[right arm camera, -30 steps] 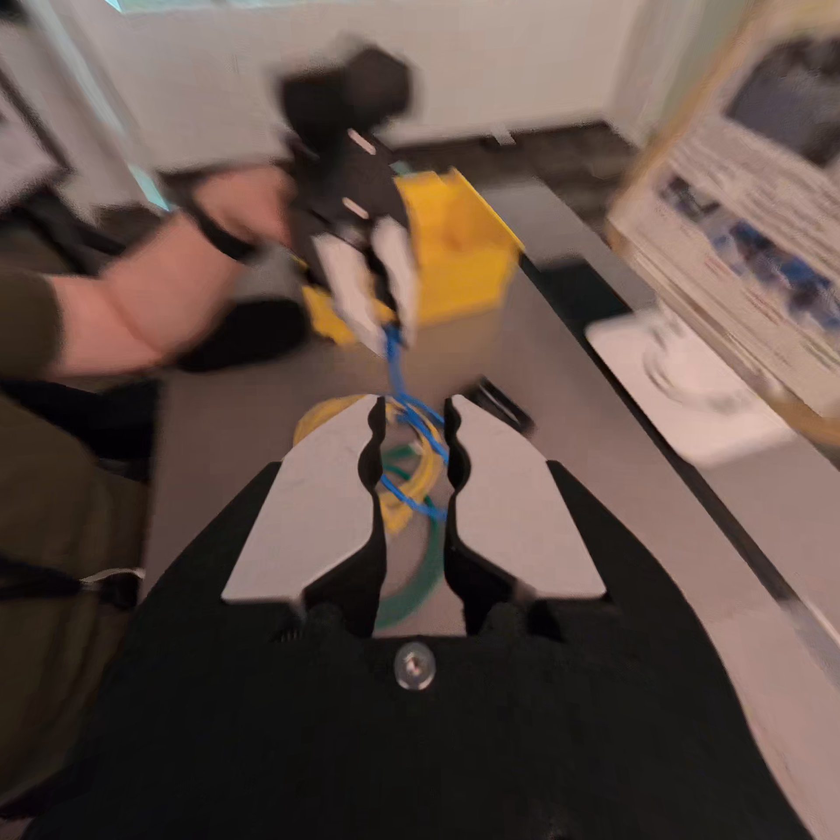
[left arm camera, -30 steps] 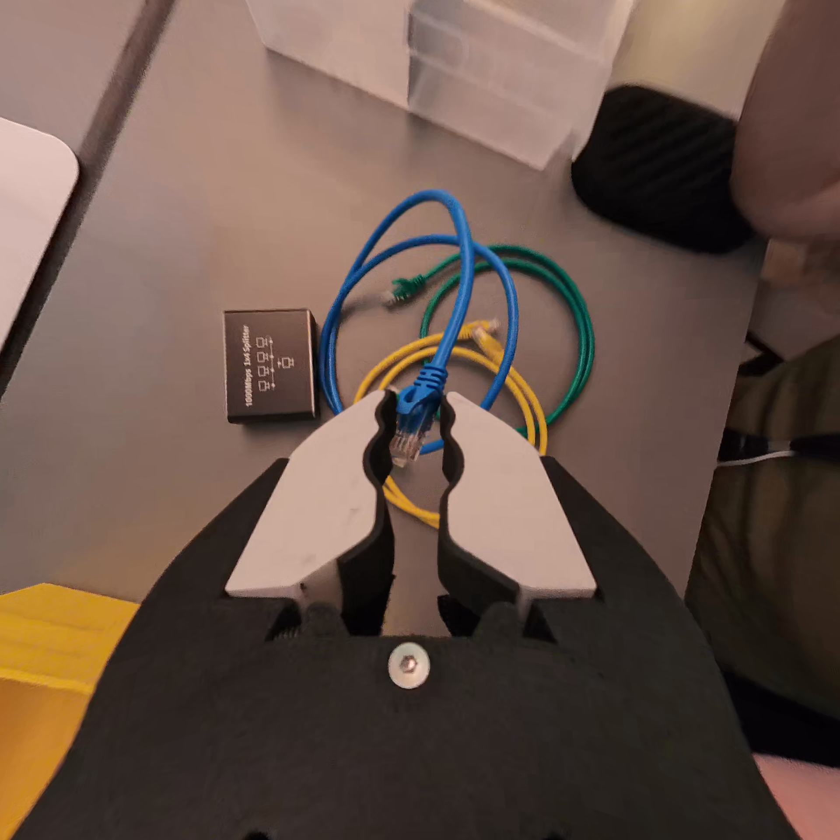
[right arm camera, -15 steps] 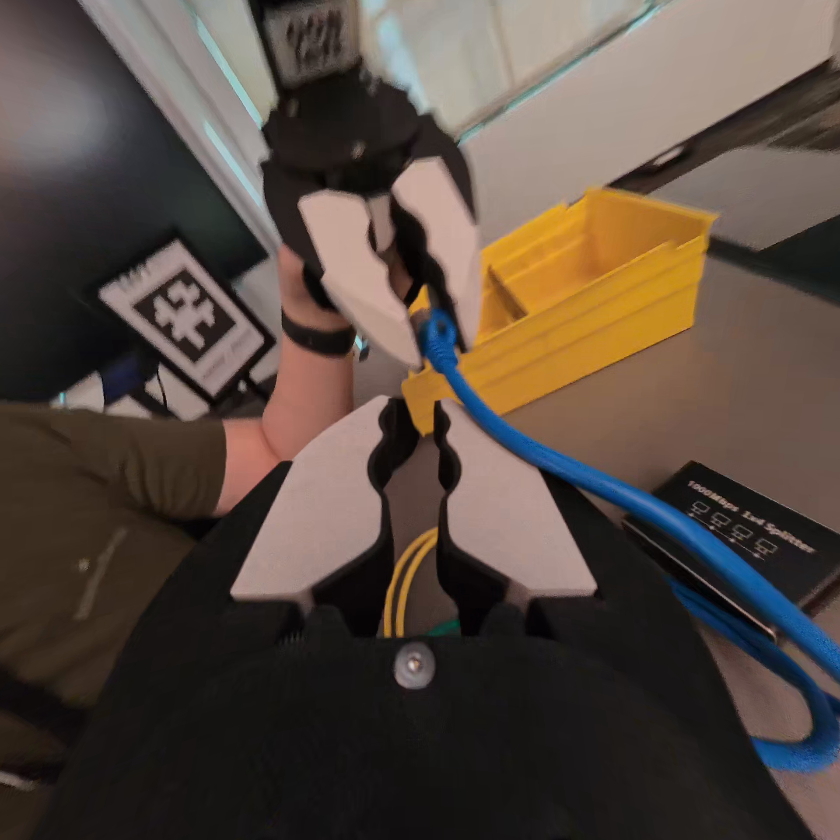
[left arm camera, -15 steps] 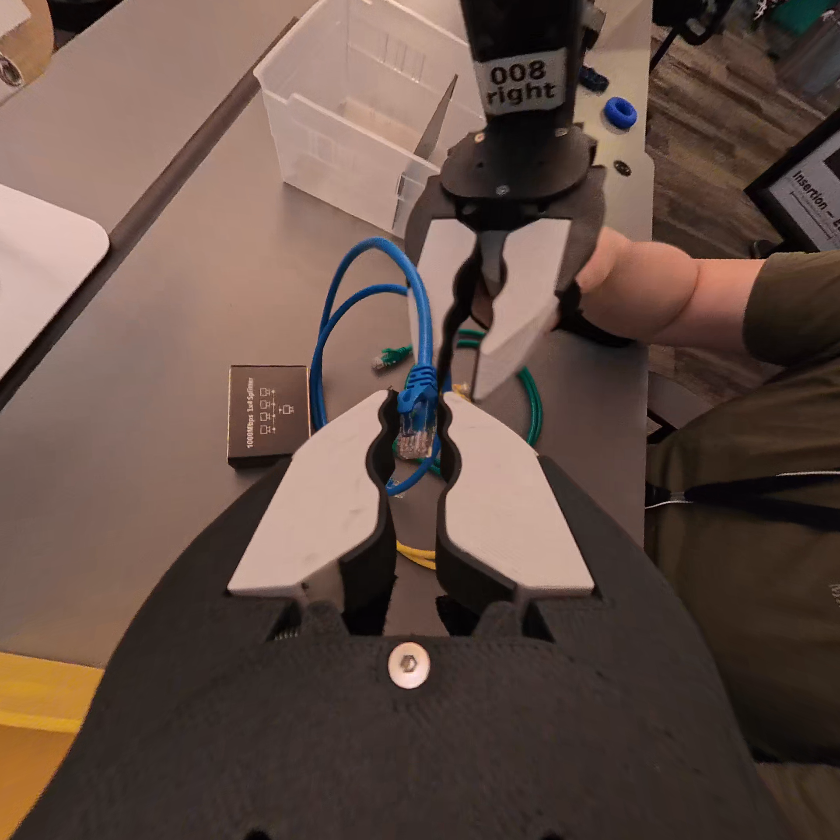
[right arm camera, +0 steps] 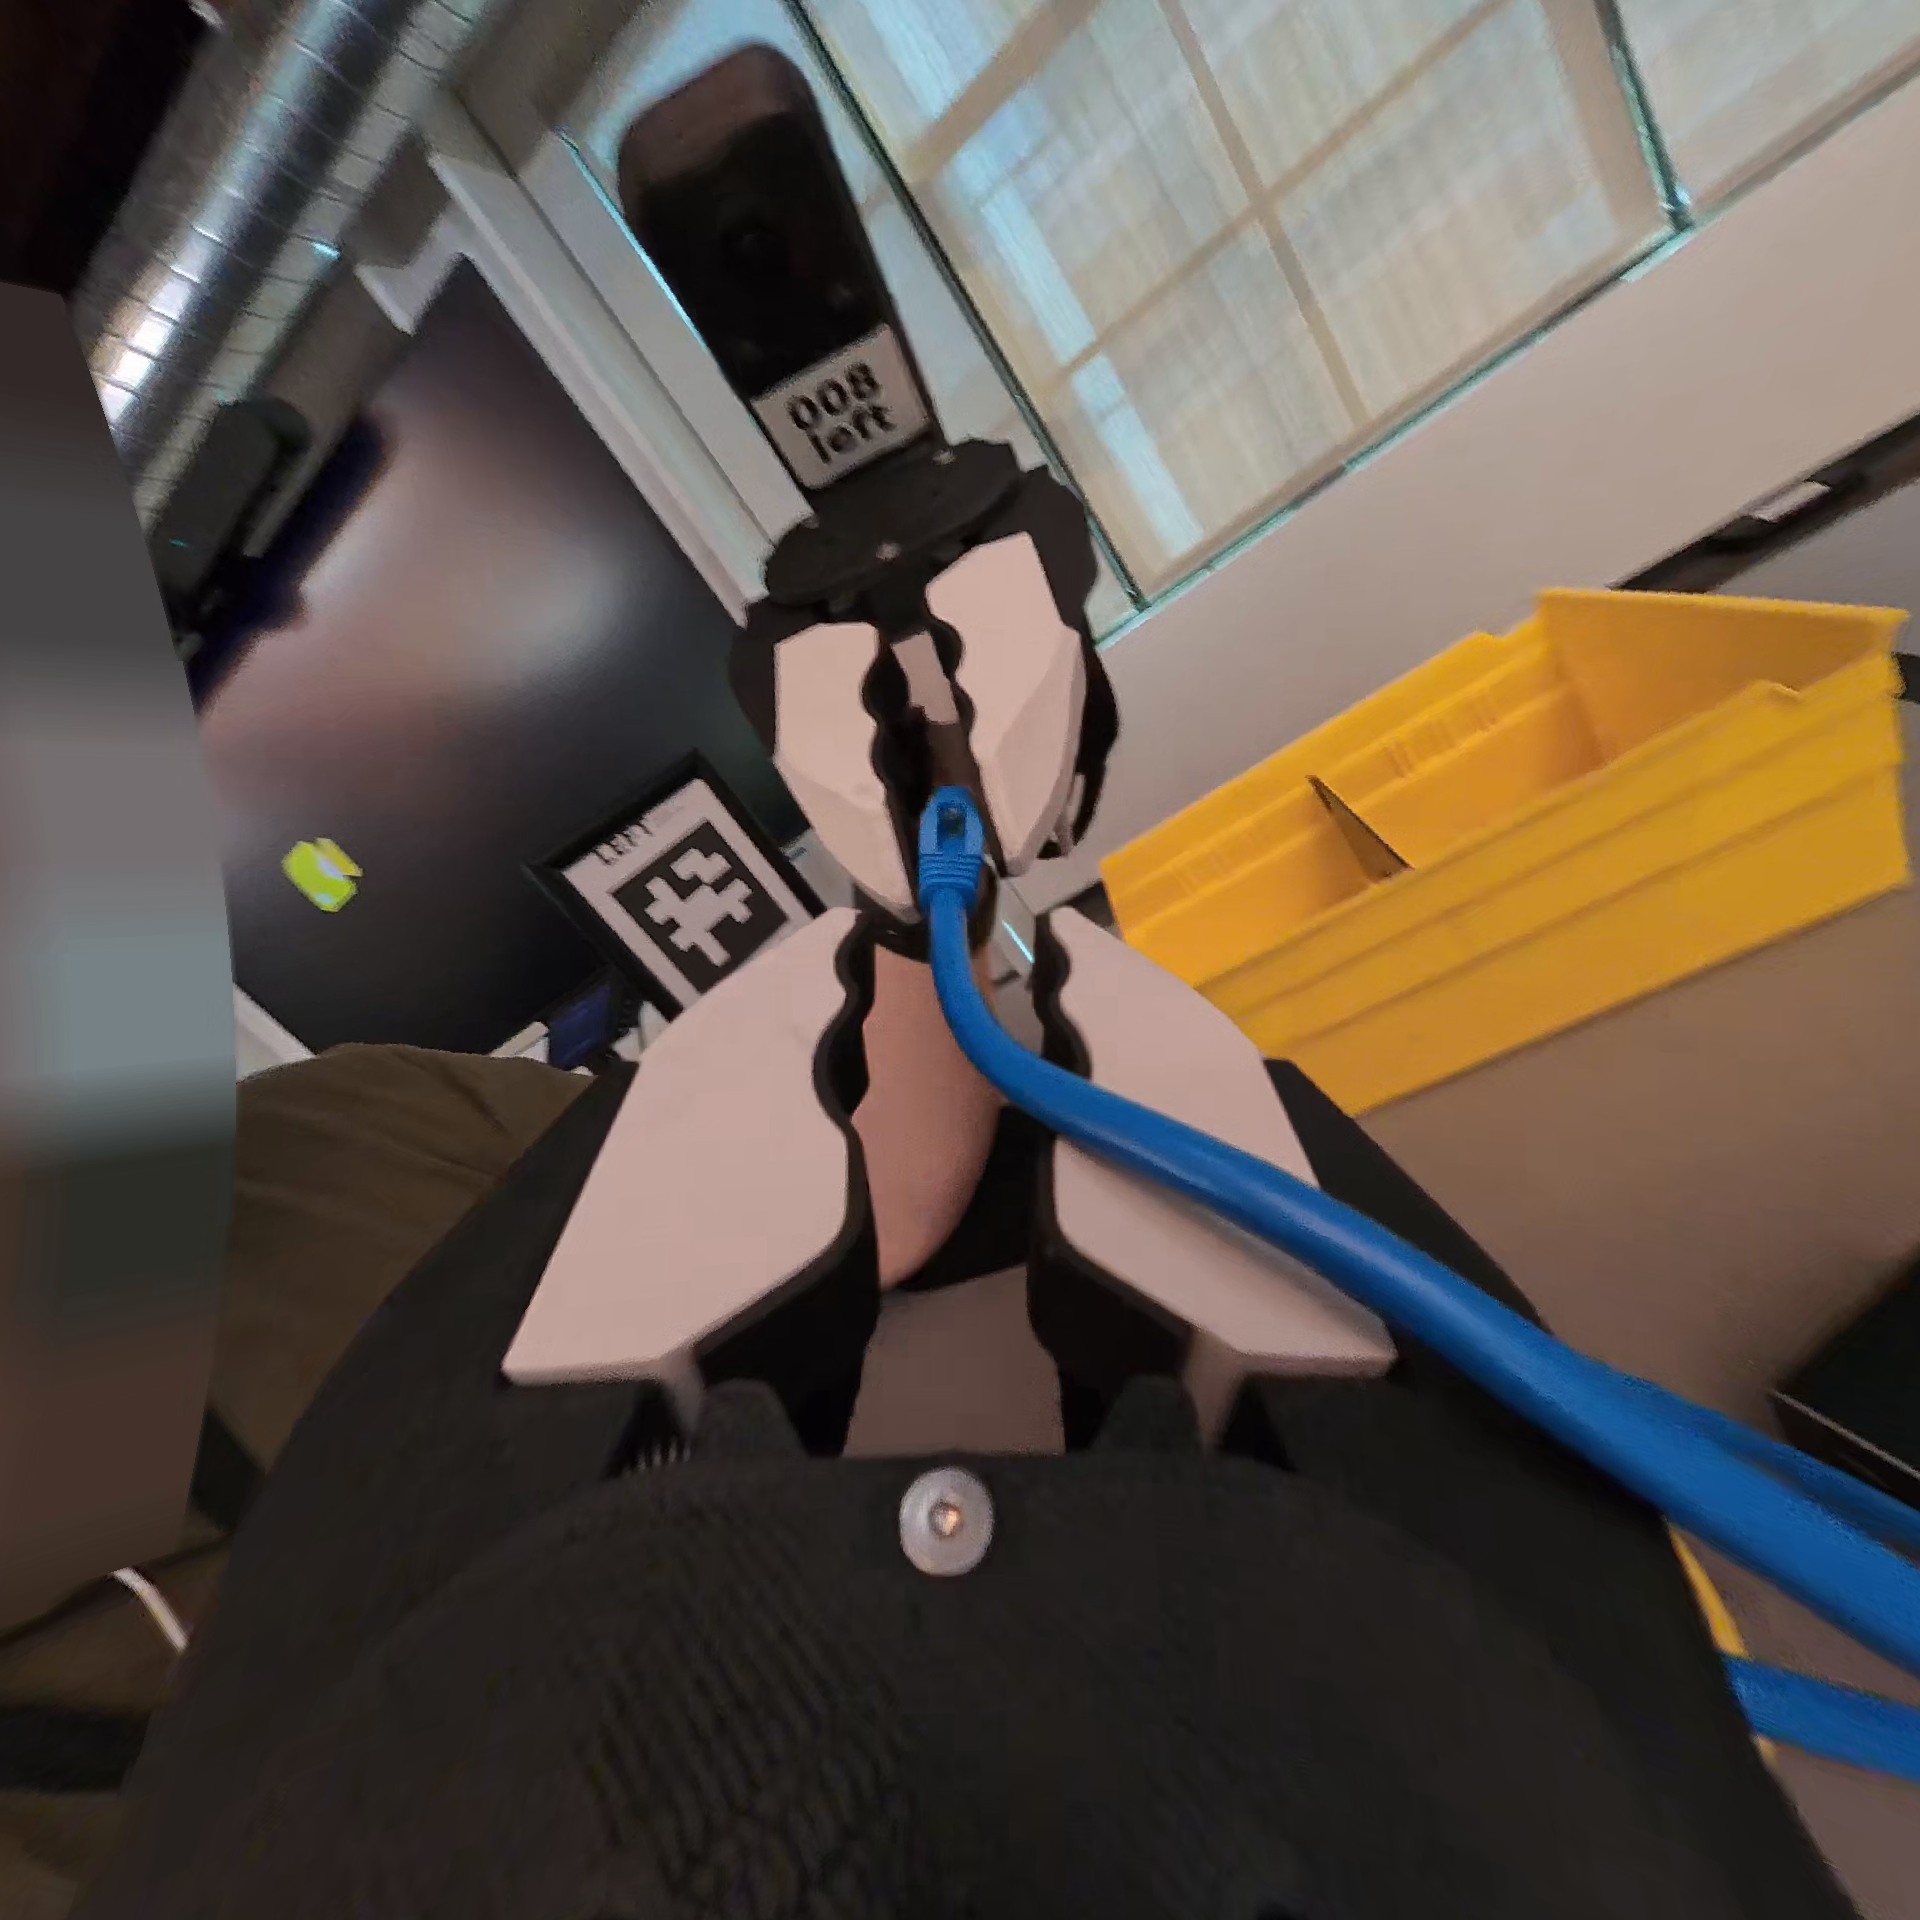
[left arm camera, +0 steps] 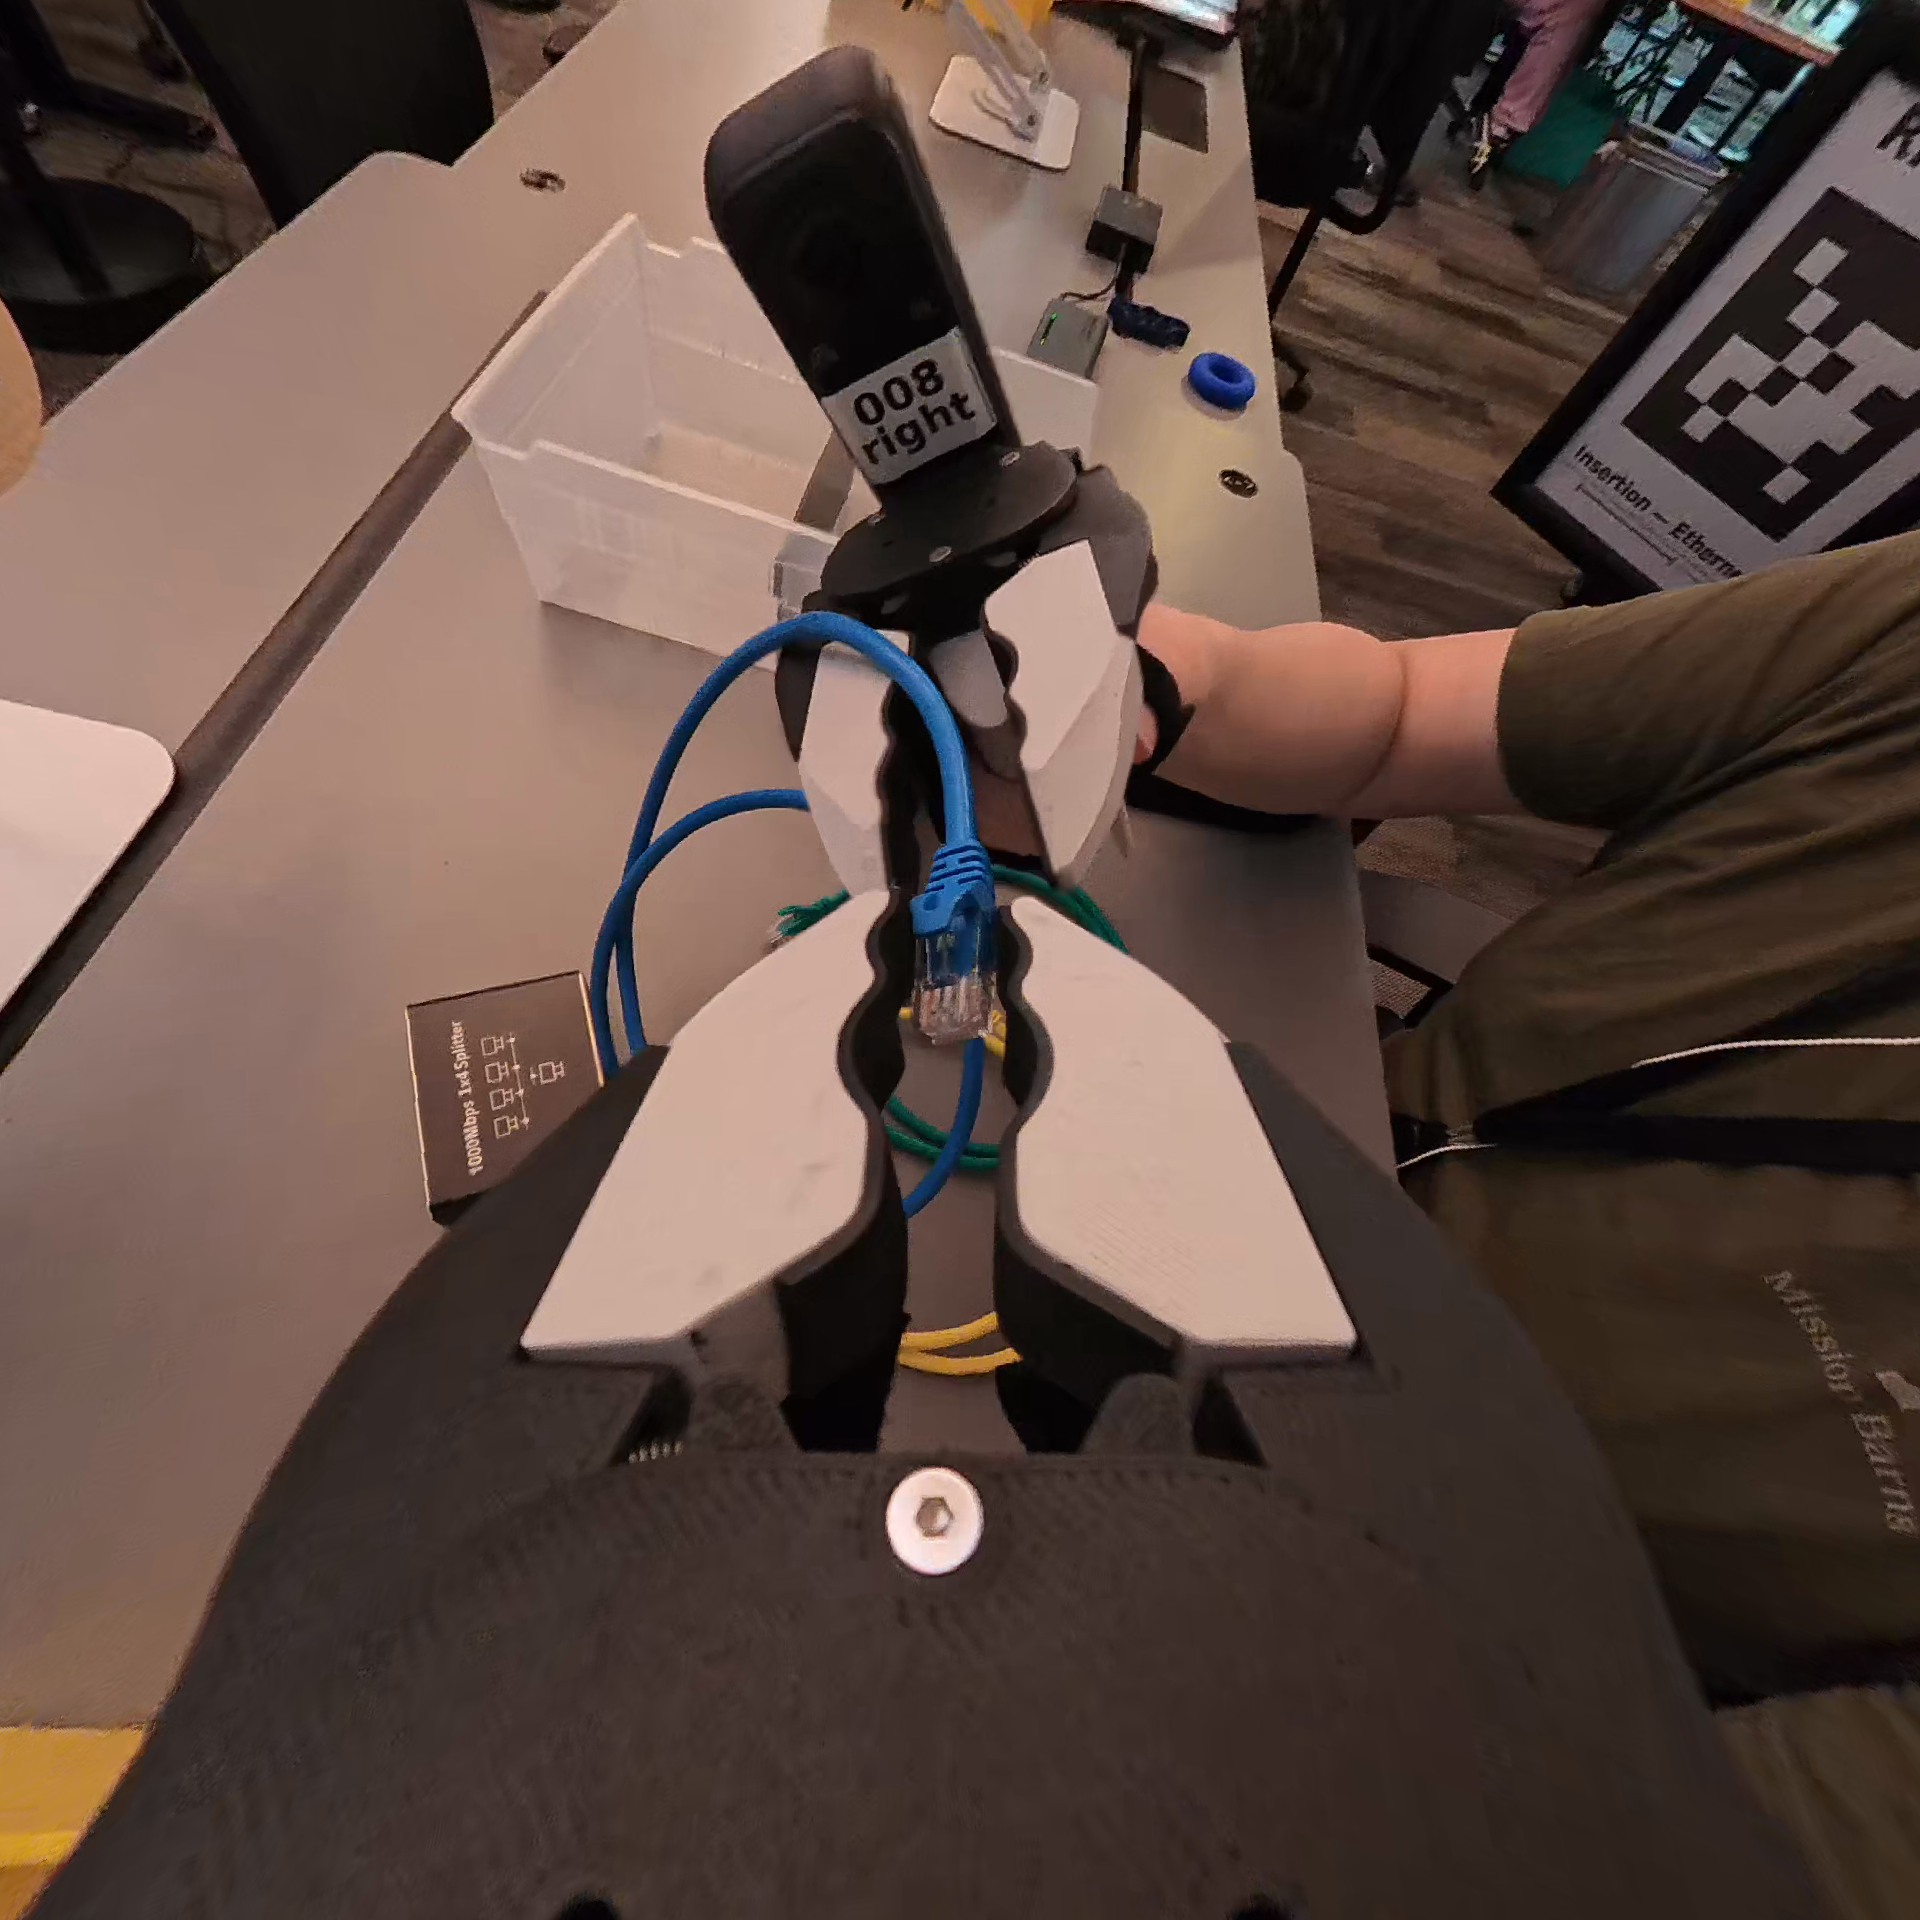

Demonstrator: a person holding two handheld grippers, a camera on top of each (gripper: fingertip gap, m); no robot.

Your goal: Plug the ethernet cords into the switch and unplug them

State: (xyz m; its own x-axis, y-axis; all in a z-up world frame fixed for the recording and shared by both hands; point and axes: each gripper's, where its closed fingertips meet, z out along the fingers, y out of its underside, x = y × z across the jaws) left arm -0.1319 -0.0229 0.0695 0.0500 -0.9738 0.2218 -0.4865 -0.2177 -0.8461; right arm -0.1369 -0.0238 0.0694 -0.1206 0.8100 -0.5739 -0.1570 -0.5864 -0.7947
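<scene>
My left gripper (left arm camera: 951, 914) is shut on the blue ethernet cable's plug (left arm camera: 948, 961) and holds it above the grey table (left arm camera: 312, 831), clear tip pointing back at the camera. The blue cable (left arm camera: 665, 790) loops down to the table. My right gripper (right arm camera: 951, 935) is open and faces the left gripper (right arm camera: 940, 862) tip to tip. The blue cable (right arm camera: 1195, 1153) runs between its fingers without being pinched; the left wrist view shows the same (left arm camera: 966, 831). The black switch (left arm camera: 504, 1091) lies flat on the table to the left. Green (left arm camera: 935, 1143) and yellow (left arm camera: 956, 1345) cables lie under the grippers.
A clear plastic bin (left arm camera: 623, 468) stands behind the cables. A yellow bin (right arm camera: 1507, 883) stands on the table on the left gripper's side. A person's arm (left arm camera: 1351, 717) reaches in from the right. A marker poster (left arm camera: 1766, 364) stands off the table at right. Left and right tips are no more than a few centimetres apart. The black switch (left arm camera: 504, 1091) lies around 20 cm away from my right fingertips.
My left gripper lifted the blue plug and kept its hold. My right gripper swung up to face it, narrowed, then opened wider, and the blue cable now passes between its fingers.
</scene>
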